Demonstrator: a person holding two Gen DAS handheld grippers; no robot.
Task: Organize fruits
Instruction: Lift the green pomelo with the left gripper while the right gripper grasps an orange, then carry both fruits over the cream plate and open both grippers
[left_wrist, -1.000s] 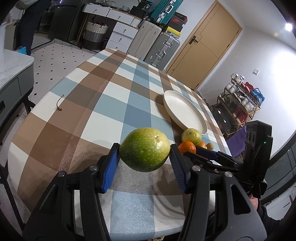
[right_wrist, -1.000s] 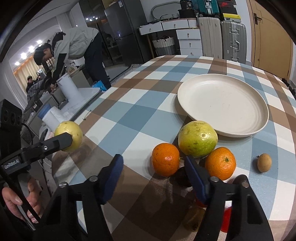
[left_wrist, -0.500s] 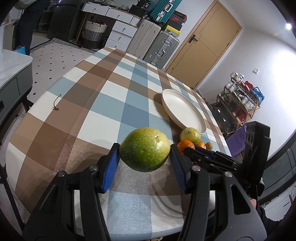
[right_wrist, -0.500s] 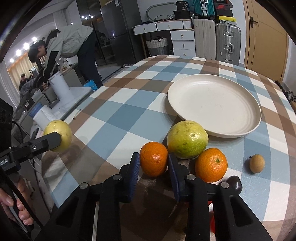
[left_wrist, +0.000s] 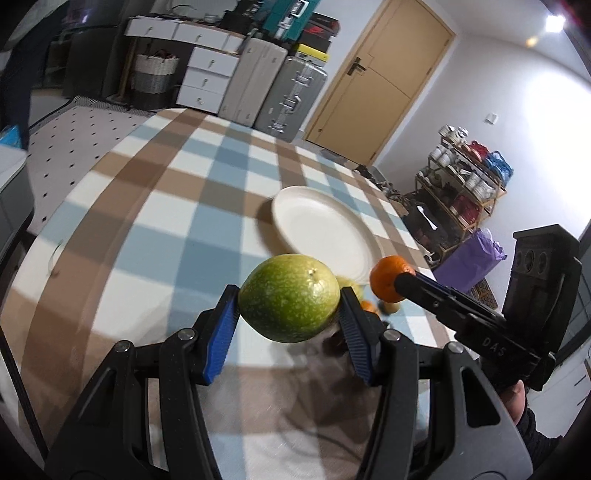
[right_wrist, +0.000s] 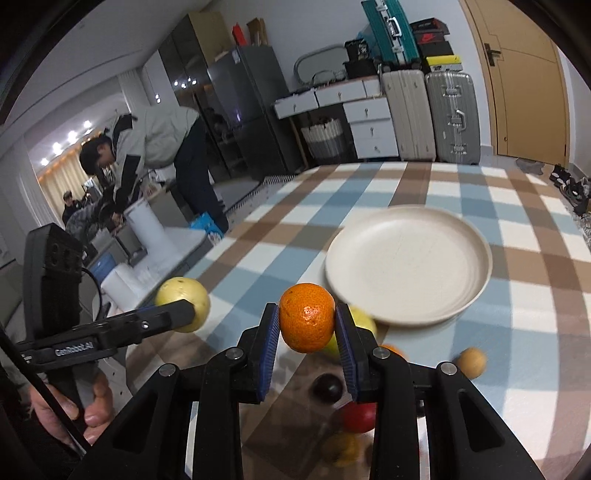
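Observation:
My left gripper (left_wrist: 288, 310) is shut on a large green citrus fruit (left_wrist: 289, 298) and holds it above the checked table; the fruit also shows in the right wrist view (right_wrist: 183, 304). My right gripper (right_wrist: 306, 325) is shut on an orange (right_wrist: 307, 316) lifted off the table, also visible in the left wrist view (left_wrist: 388, 278). An empty cream plate (right_wrist: 408, 264) lies beyond both grippers, and it shows in the left wrist view (left_wrist: 321, 229). A yellow-green fruit (right_wrist: 364, 321), a second orange (right_wrist: 393, 350), a small tan fruit (right_wrist: 471, 362), a dark fruit (right_wrist: 327, 387) and a red fruit (right_wrist: 358, 417) lie below my right gripper.
The checked tablecloth (left_wrist: 166, 206) covers a round table. Suitcases (right_wrist: 430, 114) and drawers stand behind it by a wooden door (left_wrist: 373, 92). A person (right_wrist: 147, 147) bends over at the left. A shelf rack (left_wrist: 465, 184) stands at the right.
My right gripper closed on the orange and lifted it off the table. My left gripper moved forward toward the plate, still holding the green fruit.

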